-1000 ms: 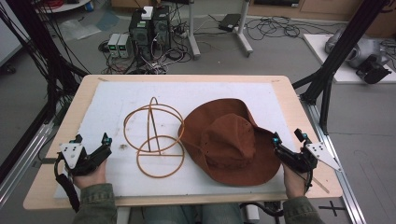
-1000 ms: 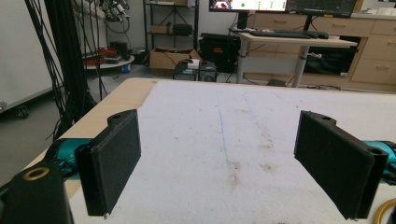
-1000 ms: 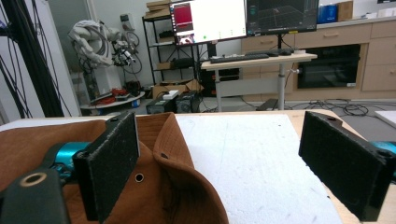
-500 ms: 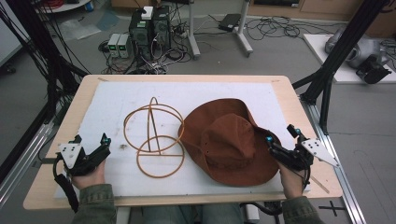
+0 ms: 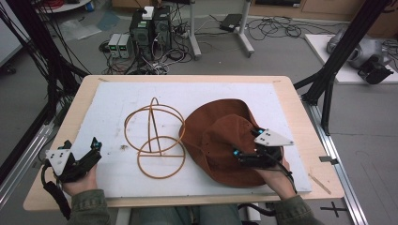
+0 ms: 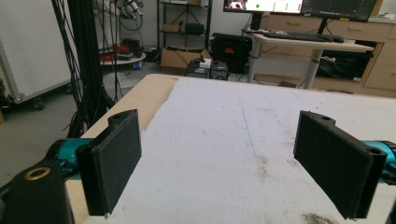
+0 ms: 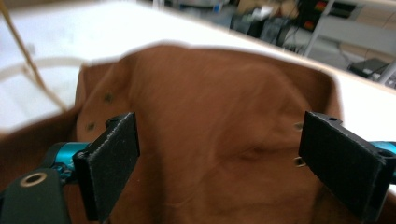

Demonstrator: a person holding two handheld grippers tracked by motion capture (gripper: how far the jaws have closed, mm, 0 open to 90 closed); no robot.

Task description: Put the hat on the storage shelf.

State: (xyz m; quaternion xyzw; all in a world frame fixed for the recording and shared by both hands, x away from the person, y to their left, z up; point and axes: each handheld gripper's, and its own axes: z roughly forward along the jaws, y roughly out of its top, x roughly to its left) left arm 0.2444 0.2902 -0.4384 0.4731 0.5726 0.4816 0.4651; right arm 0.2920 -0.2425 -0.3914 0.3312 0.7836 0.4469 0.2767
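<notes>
The right gripper (image 5: pixel 240 154), jaws wide, has been carried from the table's 4 o'clock edge over the brown hat (image 5: pixel 220 136); crown felt could be crushed instead of gripped, nudging the wire stand (image 5: pixel 155 138) at 9 o'clock.

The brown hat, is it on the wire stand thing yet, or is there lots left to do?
Nothing looks done yet: the brown hat lies on the white board, beside the wire stand, which has nothing on it. In hand: the right gripper is over the hat's crown with its jaws wide open, not gripping. The left gripper rests open by the table's edge. Probably left: grabbing the hat, lifting it and setting it on the stand.
</notes>
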